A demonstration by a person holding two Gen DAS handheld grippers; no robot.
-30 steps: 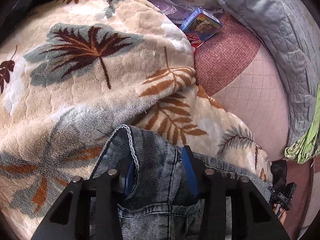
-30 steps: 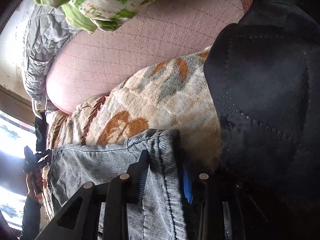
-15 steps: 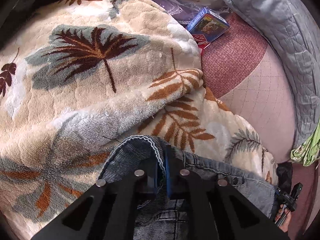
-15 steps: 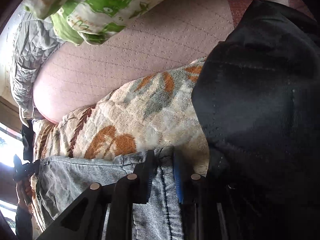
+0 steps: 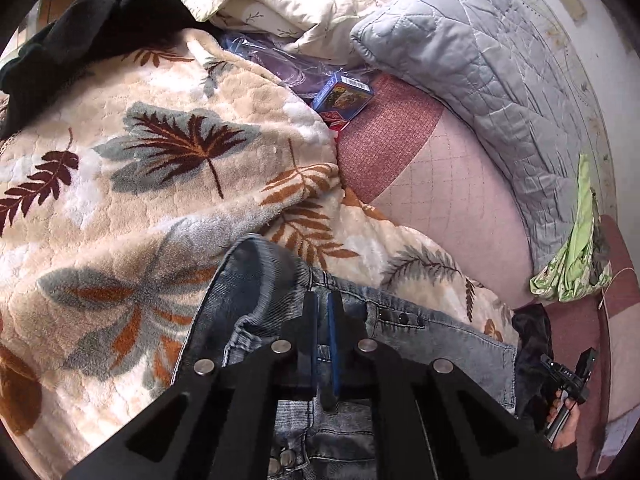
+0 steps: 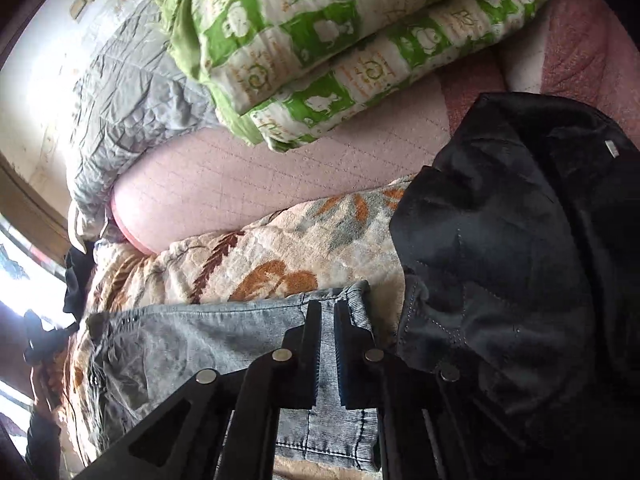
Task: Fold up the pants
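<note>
Grey-blue denim pants (image 5: pixel 420 332) lie across a cream fleece blanket (image 5: pixel 140 200) with a leaf pattern. My left gripper (image 5: pixel 322 304) is shut on the waistband edge of the pants, lifted a little off the blanket. In the right wrist view the pants (image 6: pixel 200 336) stretch leftward, and my right gripper (image 6: pixel 328 312) pinches their other corner. Its jaws are closing, with the denim pressed between the pads. The right gripper (image 5: pixel 568 380) and the hand that holds it also show at the left wrist view's right edge.
A black garment (image 6: pixel 520 260) lies close to the right of my right gripper. Green-patterned pillows (image 6: pixel 340 40) and a grey quilt (image 5: pixel 480 60) lie behind on the pink mattress (image 5: pixel 460 208). A blue box (image 5: pixel 344 94) sits beyond the blanket.
Both grippers went from open around the denim to closed on it. Both then rose, lifting the pants' top edge, so more of the bed shows.
</note>
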